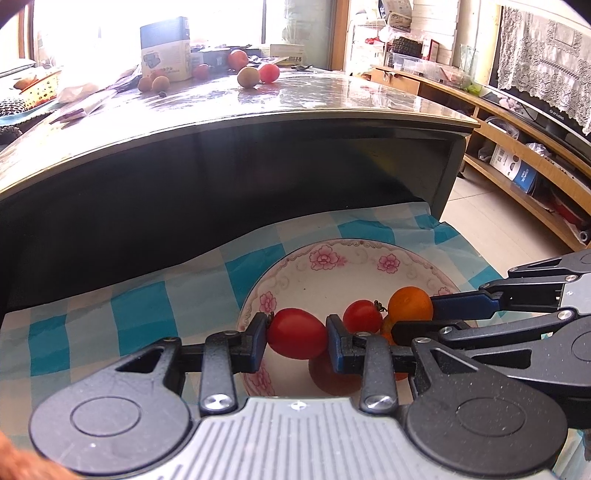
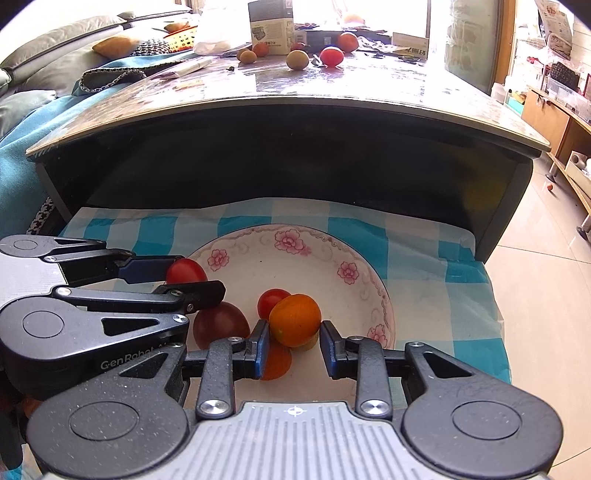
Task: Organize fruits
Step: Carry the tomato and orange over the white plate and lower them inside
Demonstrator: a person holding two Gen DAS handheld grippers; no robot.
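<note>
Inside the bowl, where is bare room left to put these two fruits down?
The far half of the bowl, below the flowered rim, is bare. The near side is crowded: small red tomato, dark tomato, and both tools, left and right.

A bowl (image 2: 364, 295) is set on a cloth (image 2: 424, 258) on the low shelf under the desk (image 2: 332, 96). Four fruits are kept in the bowl: a small tomato (image 2: 271, 301) behind an orange (image 2: 294, 319), a plum (image 2: 220, 325) to their left, and another orange (image 2: 277, 363) in front. More fruit (image 2: 297, 59) is spread on the desk above, before a box (image 2: 271, 27).
</note>
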